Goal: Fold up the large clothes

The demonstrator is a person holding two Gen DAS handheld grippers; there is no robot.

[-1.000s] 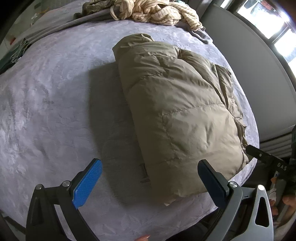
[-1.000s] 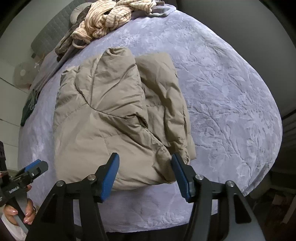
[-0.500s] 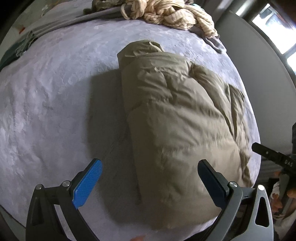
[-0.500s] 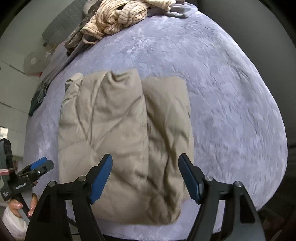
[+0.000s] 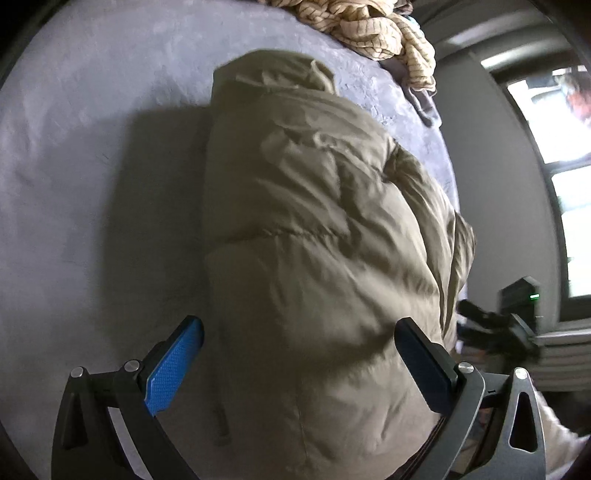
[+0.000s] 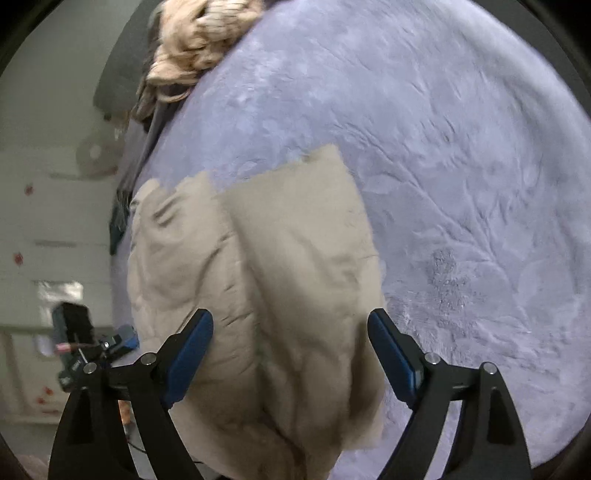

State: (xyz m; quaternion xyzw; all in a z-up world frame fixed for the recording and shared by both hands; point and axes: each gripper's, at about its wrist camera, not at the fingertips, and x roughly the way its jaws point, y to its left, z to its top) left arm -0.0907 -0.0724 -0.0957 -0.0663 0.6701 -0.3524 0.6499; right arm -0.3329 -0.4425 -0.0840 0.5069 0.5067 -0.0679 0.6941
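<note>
Running from bottom to top of both frames, the jacket (image 5: 317, 258) is straddled lengthwise by 2 wide-open, empty grippers, left (image 5: 299, 365) and just-widened right (image 6: 290, 354).

The jacket (image 5: 325, 258) is matt, puffy quilted cloth, the bed cover (image 6: 461, 184) soft embossed plush, and the striped garment (image 5: 369, 33) looks knitted.

Grey-lilac bedspread (image 6: 443, 155), heap of striped cream fabric (image 5: 373, 33), window (image 5: 569, 206)

Wide-spread right gripper (image 6: 290, 354) over folded jacket (image 6: 258, 280)
</note>
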